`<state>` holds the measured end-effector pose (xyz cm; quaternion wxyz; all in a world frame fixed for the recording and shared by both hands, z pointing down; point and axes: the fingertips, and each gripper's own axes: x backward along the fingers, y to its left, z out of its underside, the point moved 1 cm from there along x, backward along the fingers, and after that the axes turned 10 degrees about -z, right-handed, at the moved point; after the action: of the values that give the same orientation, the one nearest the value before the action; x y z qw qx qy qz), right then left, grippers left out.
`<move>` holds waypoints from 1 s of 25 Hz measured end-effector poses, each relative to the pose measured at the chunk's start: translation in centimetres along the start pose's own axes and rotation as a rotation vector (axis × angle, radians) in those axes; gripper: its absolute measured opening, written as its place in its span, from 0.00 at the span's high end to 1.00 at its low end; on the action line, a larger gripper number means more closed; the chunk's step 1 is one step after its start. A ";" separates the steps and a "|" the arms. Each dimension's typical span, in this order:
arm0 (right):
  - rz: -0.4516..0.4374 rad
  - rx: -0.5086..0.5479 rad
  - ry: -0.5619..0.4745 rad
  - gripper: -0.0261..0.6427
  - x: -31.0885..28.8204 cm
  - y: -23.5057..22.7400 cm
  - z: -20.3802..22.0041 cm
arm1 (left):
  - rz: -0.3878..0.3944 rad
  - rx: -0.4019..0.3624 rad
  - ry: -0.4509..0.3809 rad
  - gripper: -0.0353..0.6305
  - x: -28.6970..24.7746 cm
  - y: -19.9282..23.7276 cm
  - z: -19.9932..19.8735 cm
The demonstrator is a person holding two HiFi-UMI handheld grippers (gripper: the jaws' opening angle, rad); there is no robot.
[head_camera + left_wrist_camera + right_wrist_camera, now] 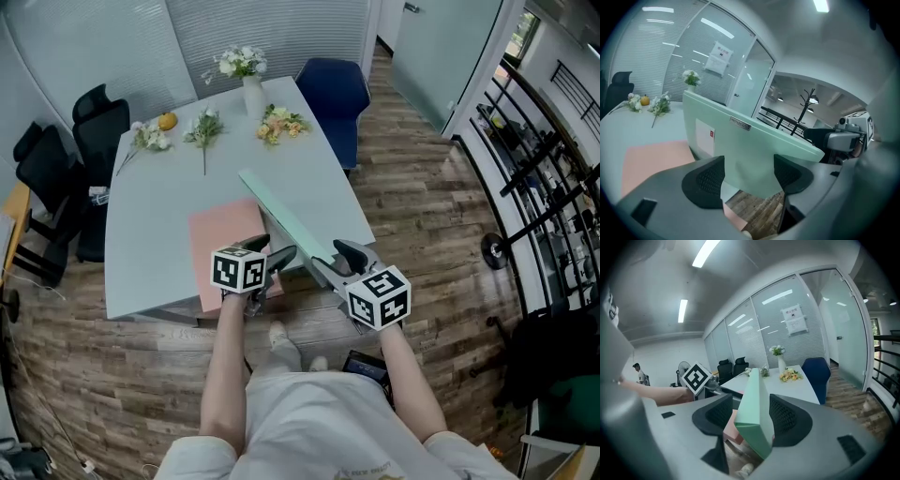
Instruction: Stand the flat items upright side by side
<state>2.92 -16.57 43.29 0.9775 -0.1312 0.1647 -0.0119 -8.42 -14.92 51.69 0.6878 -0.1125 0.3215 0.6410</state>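
Note:
A long mint-green flat box (281, 216) stands tilted on its long edge on the table, its near end past the table's edge. My right gripper (330, 262) straddles that end. In the right gripper view the box (754, 404) leans on the right pad (780, 416), with a thin gap at the left pad, so the gripper is open. My left gripper (281, 258) stands open against the box's broad face. The lower corner of the box (740, 140) pokes between its pads. A pink flat item (220, 239) lies flat to the left of the box.
The grey table (159, 216) carries loose flower sprigs (204, 127), an orange (167, 121) and a white vase (251, 94) at its far end. A blue chair (333, 94) stands behind it and black chairs (94, 122) to the left. A person's legs are below the table's near edge.

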 end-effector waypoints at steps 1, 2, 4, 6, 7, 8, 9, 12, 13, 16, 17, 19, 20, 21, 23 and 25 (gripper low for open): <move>-0.006 -0.004 -0.001 0.59 -0.1 0.0 -0.5 | 0.003 -0.008 -0.001 0.45 0.0 0.2 -0.2; -0.011 -0.005 -0.001 0.59 -0.3 -0.1 -1.1 | 0.009 -0.013 -0.002 0.45 0.0 0.4 -0.3; -0.017 0.006 0.013 0.59 -1.0 -0.5 -2.2 | 0.027 -0.018 -0.004 0.45 -0.1 0.9 -0.7; -0.017 0.024 0.039 0.60 -2.3 -1.0 -3.1 | 0.047 -0.023 -0.002 0.45 -0.2 1.8 -1.0; -0.016 0.026 0.051 0.59 -3.1 -1.3 -3.5 | 0.060 -0.028 0.003 0.45 -0.2 2.2 -1.1; -0.016 0.023 0.064 0.60 -3.9 -1.5 -3.9 | 0.075 -0.036 0.009 0.45 -0.2 2.6 -1.2; -0.017 0.023 0.081 0.59 -4.8 -1.7 -4.3 | 0.090 -0.048 0.015 0.45 -0.2 2.9 -1.4; -0.018 0.062 0.146 0.59 -8.0 -2.1 -5.8 | 0.127 -0.086 0.022 0.45 -0.2 4.1 -2.4; -0.019 0.069 0.162 0.59 -9.1 -2.2 -6.2 | 0.139 -0.092 0.020 0.45 -0.2 4.3 -2.7; -0.023 0.049 0.194 0.59 -11.8 -2.7 -6.9 | 0.182 -0.103 0.019 0.45 -0.4 4.6 -3.2; -0.025 0.044 0.209 0.59 -12.7 -2.8 -7.0 | 0.196 -0.109 0.020 0.45 -0.4 4.7 -3.3; -0.036 0.037 0.250 0.58 -14.4 -2.9 -6.9 | 0.221 -0.120 0.022 0.45 -0.5 4.8 -3.5; -0.042 0.033 0.272 0.58 -15.1 -2.9 -6.8 | 0.233 -0.122 0.022 0.45 -0.6 4.9 -3.5; -0.046 0.030 0.294 0.56 -15.7 -2.9 -6.6 | 0.245 -0.122 0.021 0.45 -0.6 4.9 -3.5; -0.042 0.026 0.330 0.55 -16.8 -2.9 -6.5 | 0.264 -0.117 0.018 0.45 -0.7 5.3 -3.5; -0.038 0.015 0.354 0.55 -17.9 -2.9 -6.5 | 0.281 -0.105 0.016 0.45 -0.7 5.8 -3.4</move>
<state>-16.08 -19.79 43.86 0.9337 -0.1230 0.3318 -0.0545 -14.94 -16.57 50.95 0.5817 -0.1073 0.3054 0.7462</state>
